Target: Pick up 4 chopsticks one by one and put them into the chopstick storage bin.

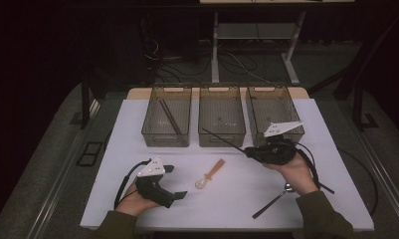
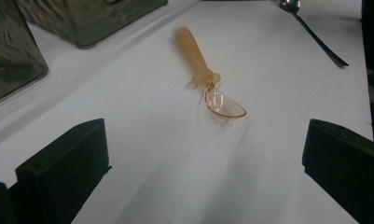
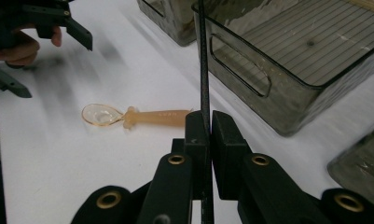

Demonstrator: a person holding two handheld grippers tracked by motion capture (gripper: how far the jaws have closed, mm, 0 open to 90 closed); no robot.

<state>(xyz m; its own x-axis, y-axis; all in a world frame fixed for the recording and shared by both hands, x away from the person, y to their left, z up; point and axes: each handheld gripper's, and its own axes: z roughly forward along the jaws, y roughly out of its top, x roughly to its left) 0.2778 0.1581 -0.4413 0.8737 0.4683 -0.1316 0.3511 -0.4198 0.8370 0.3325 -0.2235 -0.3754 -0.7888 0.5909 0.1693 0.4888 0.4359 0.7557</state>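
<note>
right claw [image 3: 203, 128] is gripping a black chopstick [image 1: 222, 140] beside the middle bin [image 1: 221, 122]; left claw [image 2: 198, 163] is gaping wide over the worktop [image 1: 237, 199], plastic spoon [image 2: 208, 77] and metal spoon [image 1: 272, 200] still waiting

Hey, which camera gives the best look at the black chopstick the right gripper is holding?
The right gripper view: the black chopstick runs up from between the closed jaws of the right gripper, close and sharp. The high view shows it as a thin dark line pointing toward the middle bin.
</note>
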